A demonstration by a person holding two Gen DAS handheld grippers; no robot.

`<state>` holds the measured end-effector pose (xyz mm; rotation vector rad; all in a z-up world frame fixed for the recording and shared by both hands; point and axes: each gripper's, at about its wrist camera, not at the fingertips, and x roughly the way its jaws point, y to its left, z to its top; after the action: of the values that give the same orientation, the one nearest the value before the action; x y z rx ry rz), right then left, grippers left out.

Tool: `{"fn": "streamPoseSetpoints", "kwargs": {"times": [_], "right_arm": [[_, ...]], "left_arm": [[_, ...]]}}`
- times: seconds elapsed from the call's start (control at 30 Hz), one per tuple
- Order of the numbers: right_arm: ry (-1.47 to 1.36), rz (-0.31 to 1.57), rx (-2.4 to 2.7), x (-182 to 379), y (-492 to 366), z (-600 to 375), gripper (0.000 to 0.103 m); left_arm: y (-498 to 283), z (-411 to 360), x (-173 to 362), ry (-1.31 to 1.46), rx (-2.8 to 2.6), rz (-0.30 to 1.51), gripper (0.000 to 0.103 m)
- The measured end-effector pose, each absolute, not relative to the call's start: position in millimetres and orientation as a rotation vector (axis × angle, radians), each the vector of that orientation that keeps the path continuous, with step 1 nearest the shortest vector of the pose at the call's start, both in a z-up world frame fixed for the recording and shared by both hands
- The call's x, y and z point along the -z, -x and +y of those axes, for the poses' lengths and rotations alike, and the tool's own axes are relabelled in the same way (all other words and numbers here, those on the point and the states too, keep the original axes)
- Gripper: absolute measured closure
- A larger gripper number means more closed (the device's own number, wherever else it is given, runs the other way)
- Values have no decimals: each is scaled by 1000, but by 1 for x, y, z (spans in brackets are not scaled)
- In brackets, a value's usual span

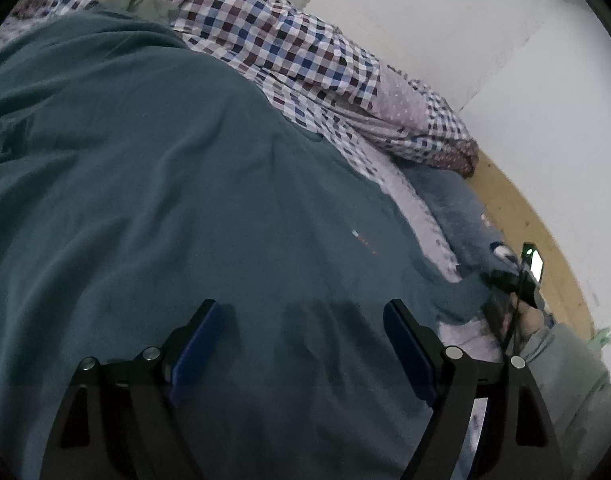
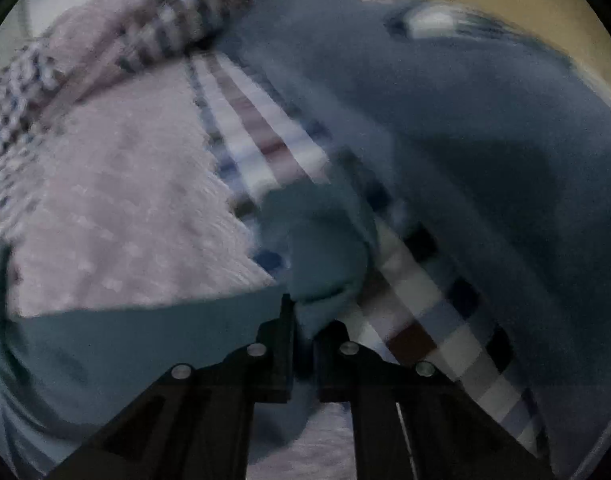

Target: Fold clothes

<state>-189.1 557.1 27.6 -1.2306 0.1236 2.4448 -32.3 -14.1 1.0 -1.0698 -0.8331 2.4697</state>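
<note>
Garment: teal top [image 1: 153,184], spread across the left and middle of the left wrist view, creased, lying on a lilac dotted sheet [image 2: 117,216].
Held part: a bunched teal corner [image 2: 325,264] at lower middle of the right wrist view, blurred.
Right gripper [image 2: 305,320]: clenched on that teal corner, jaws nearly together with cloth pinched between.
Left gripper [image 1: 301,344]: released, blue pads [image 1: 197,344] standing wide over the teal cloth at bottom middle, nothing between them; touching or hovering, cannot tell.
Around: checked cloth [image 1: 273,48] bunched at upper middle, a blue-grey blanket [image 2: 485,140] at right, yellow floor [image 1: 537,216] beyond.
Step in hand: probably lifting the pinched corner to start a fold.
Doing it well: keep the pinch firm, catch only one layer, carry the corner across low and even, pin the body flat with the open pads so the cloth does not drag.
Risk: checked cloth beneath snagging along.
</note>
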Motion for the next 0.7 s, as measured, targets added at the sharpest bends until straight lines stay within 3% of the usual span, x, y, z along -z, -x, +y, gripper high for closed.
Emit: {"fn": "streamPoseSetpoints", "kwargs": {"times": [0.17, 0.33, 0.43, 0.63, 0.67, 0.7], "right_arm": [[919, -180, -2703, -127, 171, 454, 98], [721, -510, -3052, -182, 123, 296, 98], [788, -654, -3208, -157, 88, 203, 98], [1542, -862, -3162, -26, 50, 81, 95], [1573, -885, -3145, -17, 40, 75, 90], [1584, -902, -3136, -12, 30, 71, 78]], "left_arm": [[30, -39, -24, 950, -2377, -1017, 17], [26, -74, -36, 823, -2384, -1156, 17], [37, -89, -21, 914, -2355, -1230, 17], [54, -98, 10, 1030, -2300, -1329, 17], [55, -99, 12, 1022, -2294, -1347, 17], [56, -99, 13, 1019, -2289, -1357, 17]]}}
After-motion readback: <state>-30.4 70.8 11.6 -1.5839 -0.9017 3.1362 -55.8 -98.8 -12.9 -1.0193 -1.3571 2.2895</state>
